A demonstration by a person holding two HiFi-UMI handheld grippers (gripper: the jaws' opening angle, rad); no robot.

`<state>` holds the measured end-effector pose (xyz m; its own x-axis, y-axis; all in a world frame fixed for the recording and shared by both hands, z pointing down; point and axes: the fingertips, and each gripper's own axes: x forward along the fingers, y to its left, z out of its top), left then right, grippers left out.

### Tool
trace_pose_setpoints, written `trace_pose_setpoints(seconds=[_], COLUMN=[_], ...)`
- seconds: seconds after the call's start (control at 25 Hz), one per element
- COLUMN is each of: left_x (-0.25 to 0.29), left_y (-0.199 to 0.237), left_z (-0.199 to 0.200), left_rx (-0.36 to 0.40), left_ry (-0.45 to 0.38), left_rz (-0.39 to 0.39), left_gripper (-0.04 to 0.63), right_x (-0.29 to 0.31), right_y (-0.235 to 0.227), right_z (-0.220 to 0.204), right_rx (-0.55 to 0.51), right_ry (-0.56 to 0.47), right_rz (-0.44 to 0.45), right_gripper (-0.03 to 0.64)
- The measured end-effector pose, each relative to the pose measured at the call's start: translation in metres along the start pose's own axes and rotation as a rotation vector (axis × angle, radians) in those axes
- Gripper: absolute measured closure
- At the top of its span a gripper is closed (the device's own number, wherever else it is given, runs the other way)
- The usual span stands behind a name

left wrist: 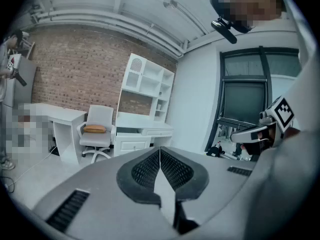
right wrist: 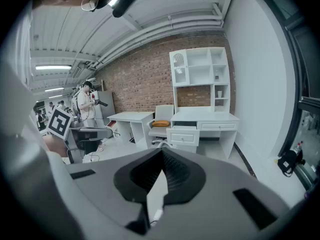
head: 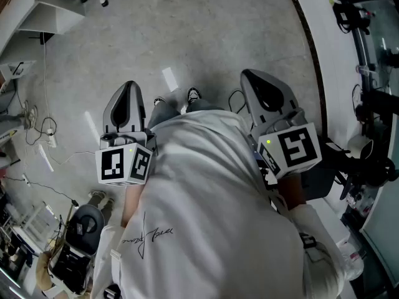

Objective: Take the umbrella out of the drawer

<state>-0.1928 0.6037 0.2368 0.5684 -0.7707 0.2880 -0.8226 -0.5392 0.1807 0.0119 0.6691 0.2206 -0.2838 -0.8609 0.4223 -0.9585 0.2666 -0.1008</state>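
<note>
Grey concrete floor (head: pixel 206 36) spreads under me, with loose cables (head: pixel 43 129) trailing along its left side. Across the room a brick wall (right wrist: pixel 150 79) backs a white desk (right wrist: pixel 212 119) that carries a tall white shelf unit (right wrist: pixel 200 74). A white chair (right wrist: pixel 161 115) with an orange cushion (right wrist: pixel 161 123) stands just beside the desk.

I hold both claws out in front of my white shirt (head: pixel 206 217), one on each side of my body, both aimed forward and tipped a little toward the floor. My left claw (head: pixel 129 87) has its jaws pressed together with nothing between them. My right claw (head: pixel 249 76) is likewise fully closed and empty, and it faces the desk from well apart.

The drawer (right wrist: pixel 183 136) stands pulled out from the desk's left end, white-fronted with a small knob, next to the chair. From here it is too small for me to tell the umbrella or anything else lying inside it
</note>
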Motion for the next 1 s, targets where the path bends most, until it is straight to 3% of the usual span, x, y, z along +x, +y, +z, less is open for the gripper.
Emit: trace_pose_setpoints(seconds=[0.36, 0.52, 1.0], left_x=[-0.005, 0.002, 0.047], left_y=[-0.006, -0.008, 0.005], left_z=[0.005, 0.006, 0.023], left_rx=[0.030, 0.042, 0.026], left_ry=[-0.008, 0.004, 0.019], left_rz=[0.027, 0.026, 0.020], left_gripper=[0.578, 0.578, 0.578], right_x=[-0.007, -0.003, 0.045], right_y=[-0.012, -0.022, -0.036], right_z=[-0.012, -0.014, 0.003], right_rx=[-0.008, 0.011, 0.061], right_ry=[-0.007, -0.002, 0.054], right_rz=[0.022, -0.008, 0.034], right_gripper=[0.594, 0.592, 0.592])
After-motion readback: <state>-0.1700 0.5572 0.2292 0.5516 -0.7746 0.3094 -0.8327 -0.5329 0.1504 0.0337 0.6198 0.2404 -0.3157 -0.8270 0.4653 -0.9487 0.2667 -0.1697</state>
